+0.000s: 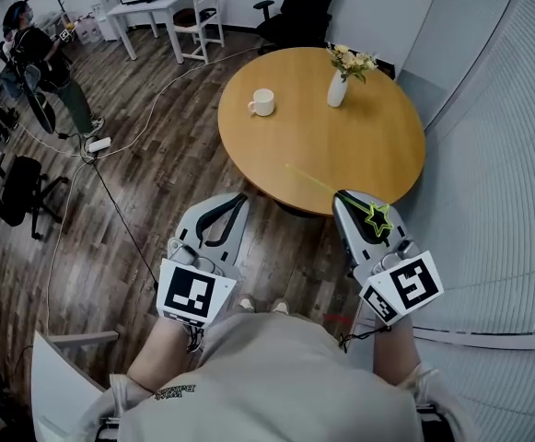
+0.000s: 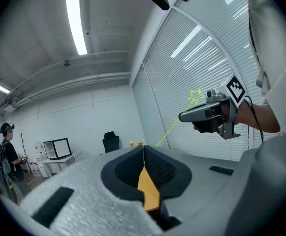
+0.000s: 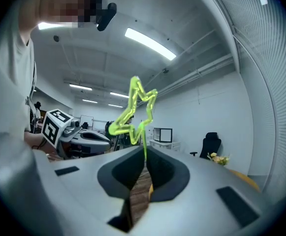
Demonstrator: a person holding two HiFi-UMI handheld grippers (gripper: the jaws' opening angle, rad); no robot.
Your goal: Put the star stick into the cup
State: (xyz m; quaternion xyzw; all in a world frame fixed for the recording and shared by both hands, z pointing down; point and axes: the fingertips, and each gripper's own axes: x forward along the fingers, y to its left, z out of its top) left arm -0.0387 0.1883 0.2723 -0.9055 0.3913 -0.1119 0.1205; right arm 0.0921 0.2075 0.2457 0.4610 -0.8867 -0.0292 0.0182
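A person stands at the 6 o'clock edge of a round wooden table (image 1: 341, 155), a two-jaw gripper in each hand. The right gripper (image 1: 343, 196), at the table's 5 o'clock rim, is clenched on the star stick (image 1: 377, 217): its own view shows the jaws pinched on the thin green shaft just under the star (image 3: 135, 109), which stands above the jaw tips. Seen from the head camera, the shaft slants away from the star toward 10 o'clock, over the tabletop; its far end appears to hang clear of the wood, though the view is too steep to be sure.

The left gripper (image 1: 241, 197) is held off the table at its 7 o'clock side, above the wooden floor (image 1: 157, 182). Its jaws (image 2: 143, 149) are pressed together with nothing between them.

The white cup (image 1: 262, 102) stands upright at about 10 o'clock on the tabletop, well apart from the stick. A white vase (image 1: 338, 88) of pale flowers (image 1: 350, 61) stands near 12 o'clock.

Beyond the table are a black office chair (image 1: 299, 3), a white desk (image 1: 152, 7) and, at the room's 10 o'clock corner, another person (image 1: 41, 63) standing.
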